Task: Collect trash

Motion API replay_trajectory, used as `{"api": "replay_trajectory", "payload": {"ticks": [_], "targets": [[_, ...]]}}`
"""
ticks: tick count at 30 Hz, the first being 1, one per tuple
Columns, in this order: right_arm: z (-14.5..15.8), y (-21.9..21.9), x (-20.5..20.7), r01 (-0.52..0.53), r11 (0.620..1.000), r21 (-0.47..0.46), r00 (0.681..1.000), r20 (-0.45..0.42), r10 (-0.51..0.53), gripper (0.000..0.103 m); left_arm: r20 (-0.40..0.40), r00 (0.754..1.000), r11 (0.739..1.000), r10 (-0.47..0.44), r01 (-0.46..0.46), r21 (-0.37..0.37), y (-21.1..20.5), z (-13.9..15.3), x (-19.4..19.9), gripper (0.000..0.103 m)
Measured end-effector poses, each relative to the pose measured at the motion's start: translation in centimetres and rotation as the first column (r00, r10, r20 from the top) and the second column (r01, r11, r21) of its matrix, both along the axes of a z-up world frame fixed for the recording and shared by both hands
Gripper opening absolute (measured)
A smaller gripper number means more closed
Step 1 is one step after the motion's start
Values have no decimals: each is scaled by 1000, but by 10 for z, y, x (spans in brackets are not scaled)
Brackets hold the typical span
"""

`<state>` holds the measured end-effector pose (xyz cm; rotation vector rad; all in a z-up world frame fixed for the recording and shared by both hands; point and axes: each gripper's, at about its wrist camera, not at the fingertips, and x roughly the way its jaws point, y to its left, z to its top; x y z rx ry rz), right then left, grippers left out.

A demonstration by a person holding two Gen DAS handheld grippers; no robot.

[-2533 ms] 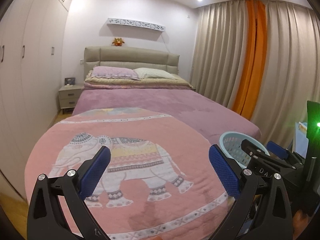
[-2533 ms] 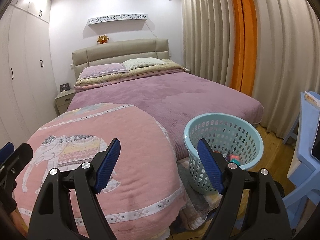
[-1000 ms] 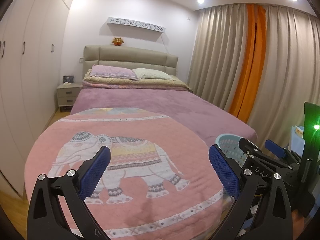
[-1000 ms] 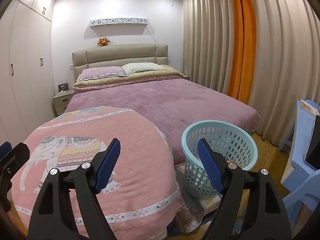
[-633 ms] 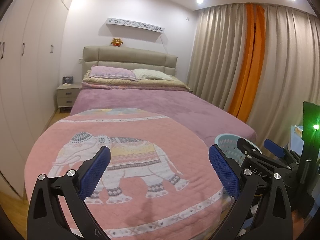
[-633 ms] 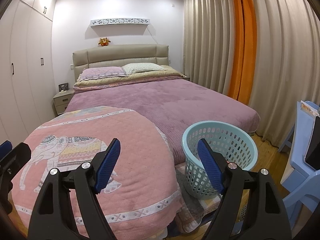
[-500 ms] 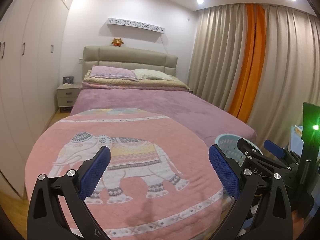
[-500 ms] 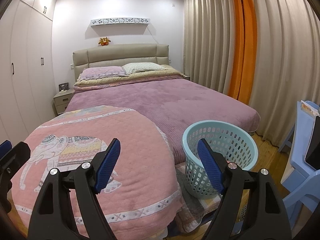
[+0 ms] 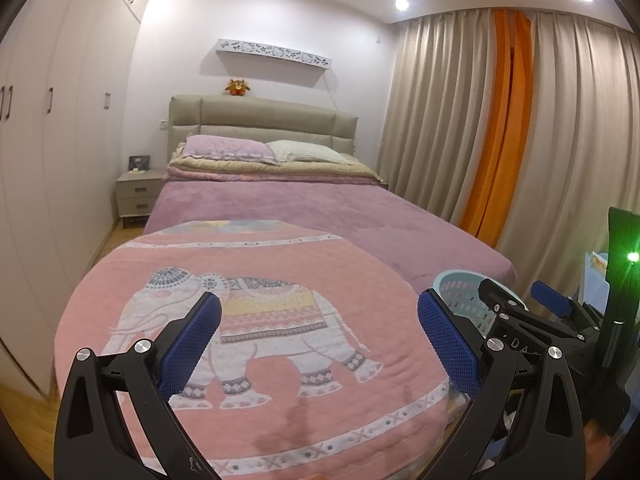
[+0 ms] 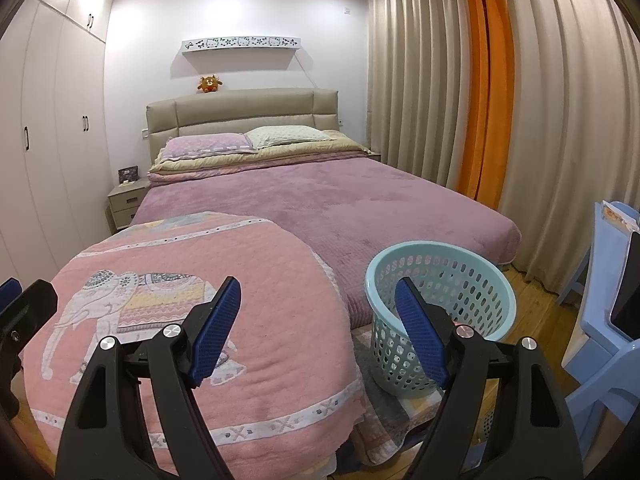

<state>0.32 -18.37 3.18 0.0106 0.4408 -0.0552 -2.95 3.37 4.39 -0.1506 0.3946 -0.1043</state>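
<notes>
- The left tongs [image 9: 319, 334] stand wide apart with nothing between the blue pads, above a round pink blanket [image 9: 256, 264] printed with an elephant [image 9: 256, 320].
- The right tongs [image 10: 318, 314] are likewise wide and empty, just right of the left pair.
- A pale green basket [image 10: 440, 280] sits on the wooden floor [image 10: 532, 300] just beyond the right tongs' right pad; what lies inside it cannot be made out.
- Ahead of both tongs stretches a bed [image 10: 360, 204] with a purple cover, two pillows and a padded headboard [image 10: 240, 114].
- Further left are a white wardrobe [image 9: 52, 152] and a nightstand [image 9: 138, 196].
- To the right hang beige curtains [image 10: 560, 120] with an orange strip, with a blue chair [image 10: 600, 340] nearer.
</notes>
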Motion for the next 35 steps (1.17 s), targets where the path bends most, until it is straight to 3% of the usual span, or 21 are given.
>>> {"api": "replay_trajectory", "payload": {"ticks": [25,35], "targets": [[0,2,0,-2,1000,-1,1000,-2,2,75,40,997,998,61,-61,2,9,4,-7,95],[0,1,0,-5,1000,-2,1000,-2,5,75,-9,998,996,62,-63,-69,22,0,0,96]]}}
